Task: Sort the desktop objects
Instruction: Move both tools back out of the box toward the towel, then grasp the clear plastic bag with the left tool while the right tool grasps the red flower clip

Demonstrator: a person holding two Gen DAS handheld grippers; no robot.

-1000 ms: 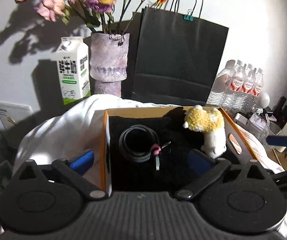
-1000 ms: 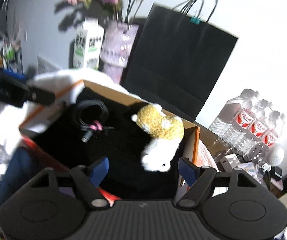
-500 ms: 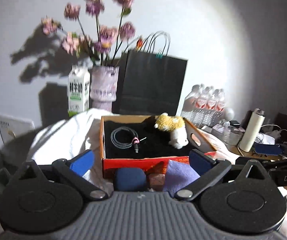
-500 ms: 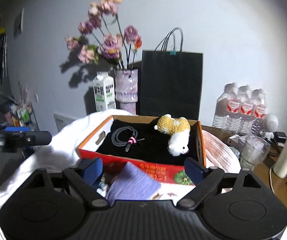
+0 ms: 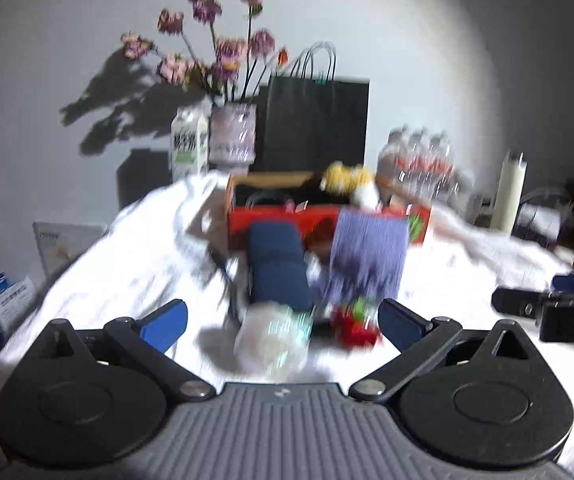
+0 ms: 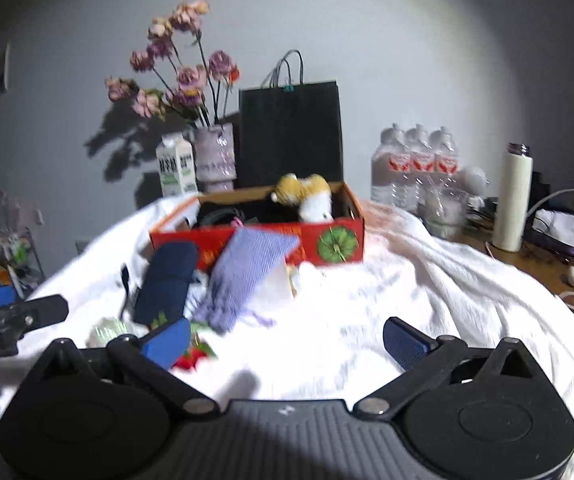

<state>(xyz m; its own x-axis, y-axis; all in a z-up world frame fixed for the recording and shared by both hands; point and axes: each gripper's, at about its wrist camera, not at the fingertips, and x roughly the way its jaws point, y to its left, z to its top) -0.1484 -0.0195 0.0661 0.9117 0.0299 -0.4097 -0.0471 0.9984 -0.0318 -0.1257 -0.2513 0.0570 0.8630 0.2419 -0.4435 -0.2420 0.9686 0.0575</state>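
Over white cloth [image 6: 427,280]: both hand-held grippers [image 5: 283,318] [image 6: 287,340] released, empty; writing blurred.

A cardboard box [image 6: 329,240] sat on the cloth-covered table [image 6: 427,280], with a plush toy [image 6: 307,196] in its right half and a coiled cable [image 6: 219,216] in its left. Before the box lay a pencil case [image 6: 167,280] on the left and a knit pouch [image 6: 247,272] just right of it, leaning on the box front. Behind the box stood a milk carton [image 6: 175,168], a vase of flowers [image 6: 215,156] and a paper bag [image 6: 291,136], left to right; a pack of water bottles [image 6: 415,168] and a thermos [image 6: 513,200] stood to the right.
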